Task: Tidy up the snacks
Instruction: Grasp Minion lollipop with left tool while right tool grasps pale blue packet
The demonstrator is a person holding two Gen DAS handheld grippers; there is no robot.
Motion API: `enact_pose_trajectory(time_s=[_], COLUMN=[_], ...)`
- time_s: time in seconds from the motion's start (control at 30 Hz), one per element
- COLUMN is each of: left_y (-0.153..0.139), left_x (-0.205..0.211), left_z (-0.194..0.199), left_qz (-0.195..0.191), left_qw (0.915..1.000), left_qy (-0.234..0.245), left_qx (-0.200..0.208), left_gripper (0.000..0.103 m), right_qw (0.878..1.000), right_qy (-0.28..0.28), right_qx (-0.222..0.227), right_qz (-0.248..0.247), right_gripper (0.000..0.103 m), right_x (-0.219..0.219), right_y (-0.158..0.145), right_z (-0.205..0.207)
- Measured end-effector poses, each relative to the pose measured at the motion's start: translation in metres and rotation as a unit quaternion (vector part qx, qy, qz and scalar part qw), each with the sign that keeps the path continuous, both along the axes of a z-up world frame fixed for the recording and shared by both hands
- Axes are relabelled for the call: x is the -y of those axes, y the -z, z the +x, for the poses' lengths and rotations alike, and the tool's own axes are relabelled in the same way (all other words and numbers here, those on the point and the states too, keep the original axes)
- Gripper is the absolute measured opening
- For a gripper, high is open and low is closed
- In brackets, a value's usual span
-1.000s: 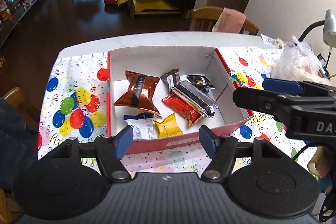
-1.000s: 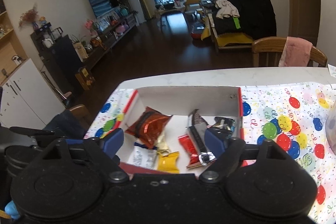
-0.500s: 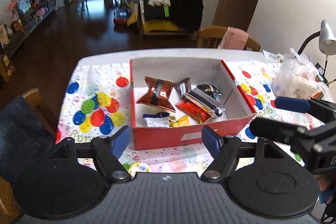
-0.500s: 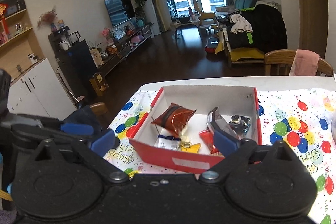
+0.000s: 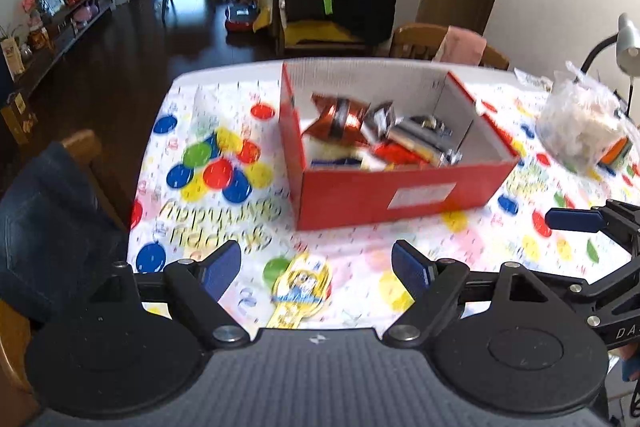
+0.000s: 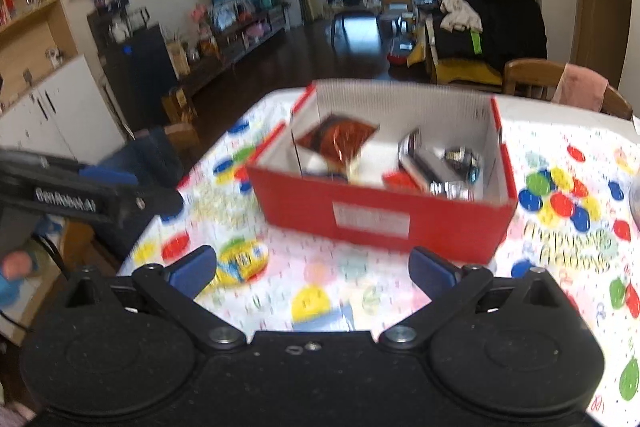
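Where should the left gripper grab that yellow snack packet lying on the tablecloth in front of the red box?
Across its narrow neck, coming from above. The yellow snack packet lies flat on the tablecloth, a wide round end tapering to a thin tail, so only its edges give purchase. The left gripper, jaws opening, already straddles it.

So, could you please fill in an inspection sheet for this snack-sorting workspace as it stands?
Surface: white balloon-print tablecloth covering the table.
Job's things: red cardboard box holding a shiny copper-red foil packet, a silver wrapper and other blurred snacks; yellow snack packet lying outside the box on the cloth.
Clutter: crumpled clear plastic bag to the right of the box.
Grippers: left gripper opening above the yellow packet, not touching it; right gripper open, nothing between its pads.
Cables: nothing seen clearly.
Surroundings: wooden chair with pink cloth; living room beyond.
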State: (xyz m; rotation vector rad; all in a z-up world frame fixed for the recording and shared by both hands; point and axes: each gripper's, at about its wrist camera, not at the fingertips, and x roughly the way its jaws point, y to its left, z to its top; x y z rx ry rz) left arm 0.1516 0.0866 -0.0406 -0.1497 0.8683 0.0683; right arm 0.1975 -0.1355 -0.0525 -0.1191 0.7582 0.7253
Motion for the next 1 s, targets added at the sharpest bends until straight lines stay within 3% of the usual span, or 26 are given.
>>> enact_pose_trajectory(time_s=[0.5,0.87,1.0], left_y=[0.069,0.106,0.114], left_x=[-0.014,0.003,0.006], left_z=[0.014,0.052,0.064], left_qz=[-0.015,0.016,0.020], left_qw=[0.9940,0.9847,0.9820], left_qy=[0.061,0.103,0.108], left_qx=[-0.090,-0.140,-0.154], left_gripper=[0.083,0.083,0.083], right_qw=[0.994,0.987,0.984], right_qy=[-0.047,-0.071,-0.083], right_qx=[-0.050,-0.066,-0.066], right_qz=[-0.089,-0.129,-0.144], right_gripper=[0.099,0.088,0.080], right_x=[-0.015,-0.023,-0.030], right_y=[0.068,0.090,0.096], right_z=[0.005,0.017,0.020])
